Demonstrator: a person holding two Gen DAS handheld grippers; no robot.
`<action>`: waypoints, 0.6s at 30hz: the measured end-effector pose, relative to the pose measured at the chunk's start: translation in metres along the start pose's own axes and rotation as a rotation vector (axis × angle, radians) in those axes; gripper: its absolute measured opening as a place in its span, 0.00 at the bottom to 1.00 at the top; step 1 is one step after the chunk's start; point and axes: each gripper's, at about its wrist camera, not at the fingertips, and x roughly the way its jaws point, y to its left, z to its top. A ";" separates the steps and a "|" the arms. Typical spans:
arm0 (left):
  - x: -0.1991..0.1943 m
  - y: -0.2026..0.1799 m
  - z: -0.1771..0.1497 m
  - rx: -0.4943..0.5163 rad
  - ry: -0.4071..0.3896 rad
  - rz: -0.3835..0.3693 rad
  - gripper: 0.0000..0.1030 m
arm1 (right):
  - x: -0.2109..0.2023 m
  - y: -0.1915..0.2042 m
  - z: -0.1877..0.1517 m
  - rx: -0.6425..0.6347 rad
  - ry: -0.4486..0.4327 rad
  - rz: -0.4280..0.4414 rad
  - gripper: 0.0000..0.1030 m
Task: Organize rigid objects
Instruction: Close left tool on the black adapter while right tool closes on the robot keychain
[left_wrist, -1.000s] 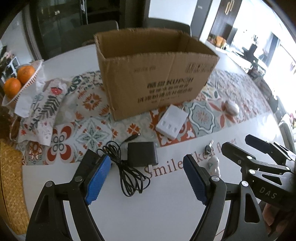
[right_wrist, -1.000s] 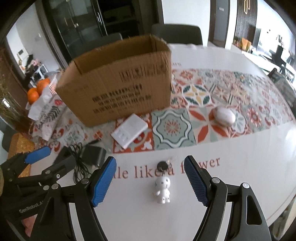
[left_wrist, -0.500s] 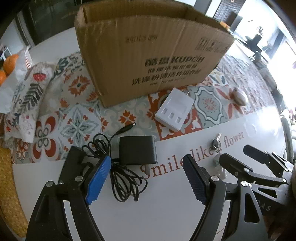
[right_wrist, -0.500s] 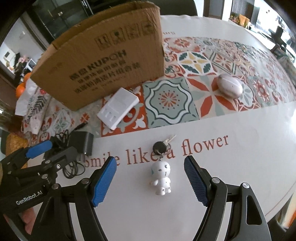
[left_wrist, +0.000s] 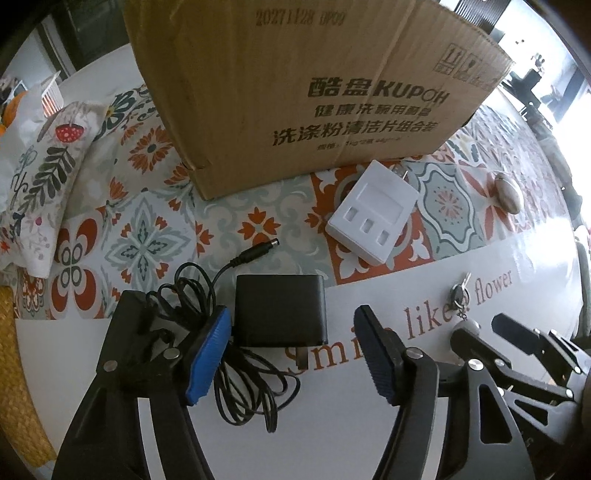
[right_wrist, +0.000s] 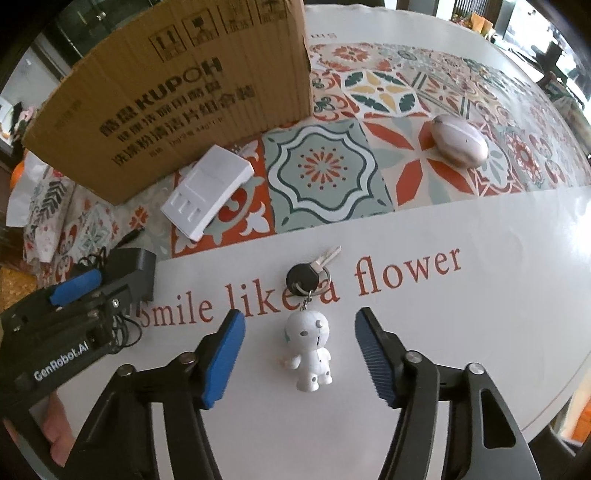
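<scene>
A black power adapter (left_wrist: 280, 310) with a coiled black cable (left_wrist: 251, 384) lies on the white table, just ahead of my open left gripper (left_wrist: 291, 354); its left finger rests over the cable. A white figure keychain (right_wrist: 310, 350) with a black-headed key (right_wrist: 303, 277) lies between the blue pads of my open right gripper (right_wrist: 299, 358). A white multi-port charger (left_wrist: 373, 214) and a pale oval case (right_wrist: 458, 144) lie on the patterned mat. The open cardboard box (left_wrist: 303, 92) stands behind them.
A floral cloth pouch (left_wrist: 37, 177) lies at the left with a basket of oranges behind it. A woven mat (left_wrist: 18, 369) is at the left edge. The table's rounded edge (right_wrist: 569, 376) curves close on the right.
Both grippers have moved forward and down toward the table. The adapter and the keychain now sit much closer to the fingers. Both stay open.
</scene>
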 end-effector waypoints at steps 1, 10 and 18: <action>0.002 0.000 0.000 -0.004 0.002 0.005 0.63 | 0.001 0.000 0.000 0.003 0.006 -0.001 0.56; 0.014 -0.005 0.001 -0.017 -0.008 0.047 0.58 | 0.018 0.001 -0.007 0.025 0.058 0.014 0.37; 0.017 -0.007 -0.007 -0.031 -0.003 0.002 0.53 | 0.027 -0.004 -0.015 0.034 0.066 0.054 0.28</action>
